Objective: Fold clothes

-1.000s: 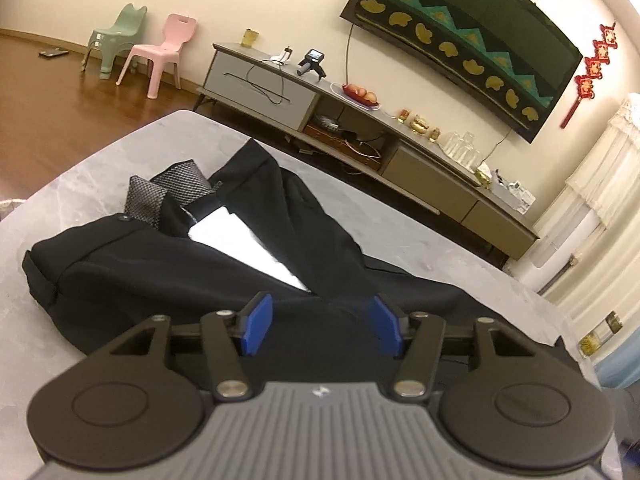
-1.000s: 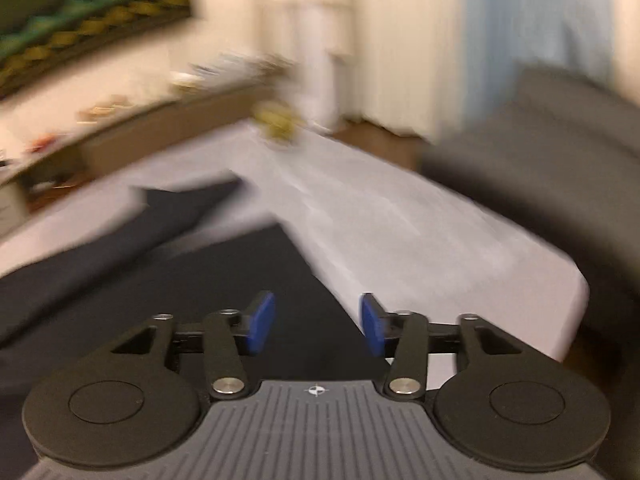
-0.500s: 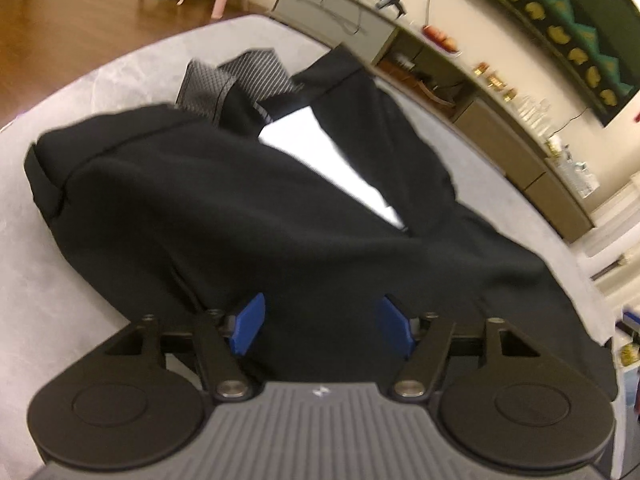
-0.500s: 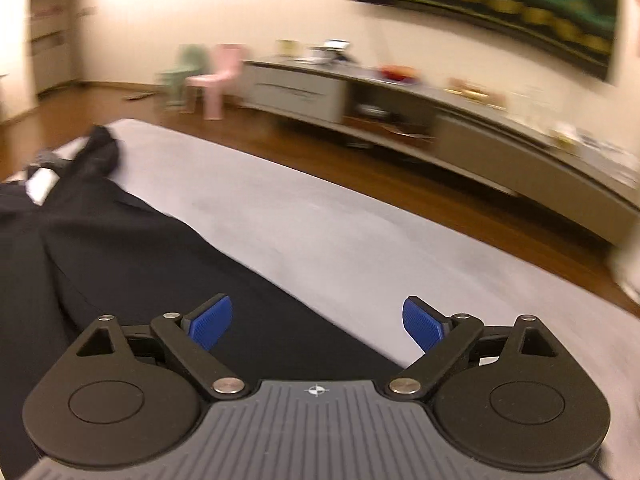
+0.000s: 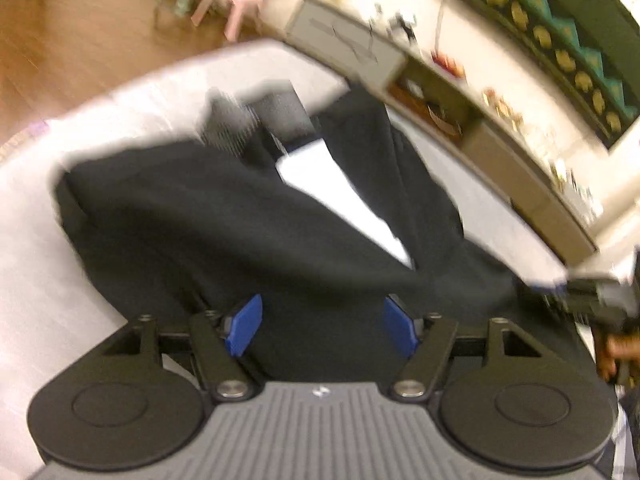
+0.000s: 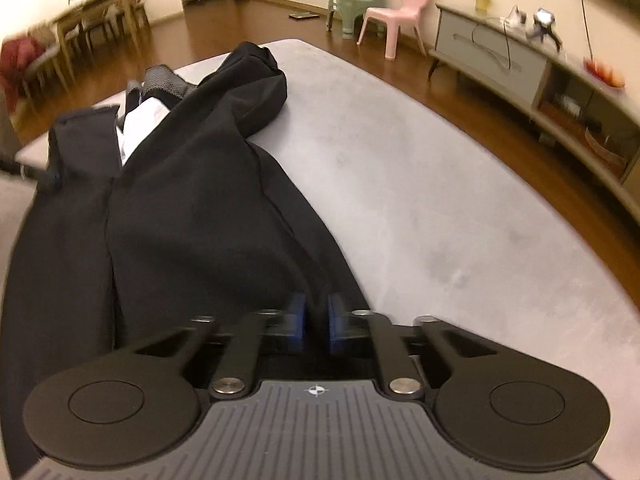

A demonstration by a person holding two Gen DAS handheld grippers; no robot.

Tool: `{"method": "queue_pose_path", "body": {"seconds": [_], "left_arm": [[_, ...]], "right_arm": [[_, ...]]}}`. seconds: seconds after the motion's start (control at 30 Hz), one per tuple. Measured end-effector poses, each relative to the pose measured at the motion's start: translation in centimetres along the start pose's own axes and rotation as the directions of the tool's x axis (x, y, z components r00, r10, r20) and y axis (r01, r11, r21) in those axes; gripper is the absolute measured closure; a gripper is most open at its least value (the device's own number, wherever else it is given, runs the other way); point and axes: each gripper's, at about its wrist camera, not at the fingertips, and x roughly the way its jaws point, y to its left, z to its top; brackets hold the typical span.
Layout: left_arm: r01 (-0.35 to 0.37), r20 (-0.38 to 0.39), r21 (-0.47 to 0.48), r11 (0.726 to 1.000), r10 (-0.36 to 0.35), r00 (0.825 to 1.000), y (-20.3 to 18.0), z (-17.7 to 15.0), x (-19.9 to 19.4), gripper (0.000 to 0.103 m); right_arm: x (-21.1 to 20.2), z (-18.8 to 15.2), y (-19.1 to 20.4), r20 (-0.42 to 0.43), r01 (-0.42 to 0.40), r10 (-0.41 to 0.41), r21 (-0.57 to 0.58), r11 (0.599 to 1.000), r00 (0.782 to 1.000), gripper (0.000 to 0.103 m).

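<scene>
Black trousers (image 5: 248, 224) lie spread on a grey table (image 5: 36, 280), with a white lining patch (image 5: 344, 204) and grey mesh pocket (image 5: 256, 120) showing near the waist. My left gripper (image 5: 322, 330) is open, low over the black cloth near its near edge. In the right wrist view the trousers (image 6: 192, 208) stretch away along the table (image 6: 440, 208). My right gripper (image 6: 316, 322) is shut on the trouser fabric at its near end. The right gripper and the hand holding it also show at the right edge of the left wrist view (image 5: 600, 300).
A long low TV cabinet (image 6: 520, 68) runs along the wall, with a dark screen (image 5: 560, 28) above it. A green chair (image 6: 352, 4) and a pink chair (image 6: 396, 16) stand on the wooden floor. A dining table with chairs (image 6: 92, 20) stands at far left.
My right gripper has swung left over the trousers and closed on the cloth; it was wide open half a second ago. My left gripper has opened slightly wider and stays low over the cloth.
</scene>
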Motion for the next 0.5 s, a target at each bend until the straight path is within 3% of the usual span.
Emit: {"method": "queue_pose_path", "body": {"seconds": [0.1, 0.2, 0.3, 0.4, 0.47, 0.5], "left_arm": [[-0.012, 0.098, -0.067, 0.998, 0.019, 0.995, 1.6, 1.1, -2.6, 0.035], [0.004, 0.138, -0.156, 0.988, 0.018, 0.990, 3.3, 1.8, -4.2, 0.035], [0.003, 0.151, -0.264, 0.965, 0.038, 0.988, 5.2, 2.2, -5.1, 0.035], [-0.002, 0.148, -0.355, 0.935, 0.059, 0.987, 7.4, 2.4, -5.5, 0.033], [-0.011, 0.130, -0.381, 0.925, 0.065, 0.989, 8.7, 2.5, -5.3, 0.031], [-0.018, 0.115, -0.384, 0.923, 0.067, 0.991, 9.1, 2.5, -5.0, 0.030]], "right_arm": [[-4.8, 0.1, 3.3, 0.116, 0.008, -0.006, -0.013, 1.000, 0.993, 0.101], [-10.4, -1.2, 9.3, 0.232, -0.066, 0.078, -0.060, 0.996, 0.970, 0.101], [-12.0, -3.8, 15.3, 0.198, -0.125, 0.146, -0.116, 0.985, 0.969, 0.101], [-10.2, -5.1, 18.1, 0.115, -0.033, 0.052, -0.168, 0.985, 0.992, 0.098], [-9.9, -4.2, 18.3, 0.121, 0.006, 0.014, -0.162, 0.987, 0.993, 0.091], [-9.8, -3.3, 18.4, 0.140, 0.018, 0.003, -0.149, 0.989, 0.990, 0.071]]}}
